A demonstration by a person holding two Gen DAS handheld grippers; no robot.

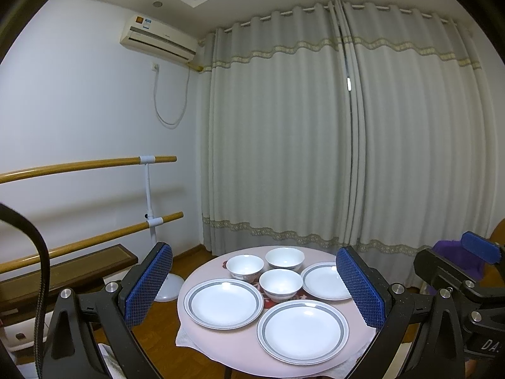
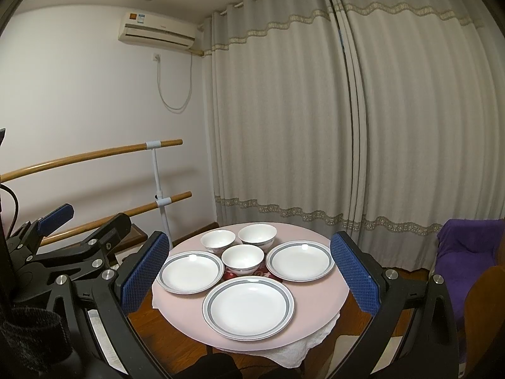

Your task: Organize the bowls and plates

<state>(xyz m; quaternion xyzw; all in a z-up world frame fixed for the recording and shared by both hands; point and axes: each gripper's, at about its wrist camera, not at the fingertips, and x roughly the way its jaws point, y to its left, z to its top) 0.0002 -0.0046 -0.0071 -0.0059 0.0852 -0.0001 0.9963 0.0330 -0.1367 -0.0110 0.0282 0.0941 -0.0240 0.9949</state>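
Observation:
A small round pink table carries three white plates with grey rims and three white bowls. The near plate lies at the front, a left plate and a right plate flank it. The bowls cluster upright behind, two more at the back. My left gripper is open, held back from the table, nothing between its blue pads. My right gripper is open too, also empty. Each gripper shows at the other view's edge.
Grey curtains hang behind the table. A wooden double barre on a white stand runs along the left wall, with a low bench under it. A purple cloth over a chair stands at the right. Wooden floor surrounds the table.

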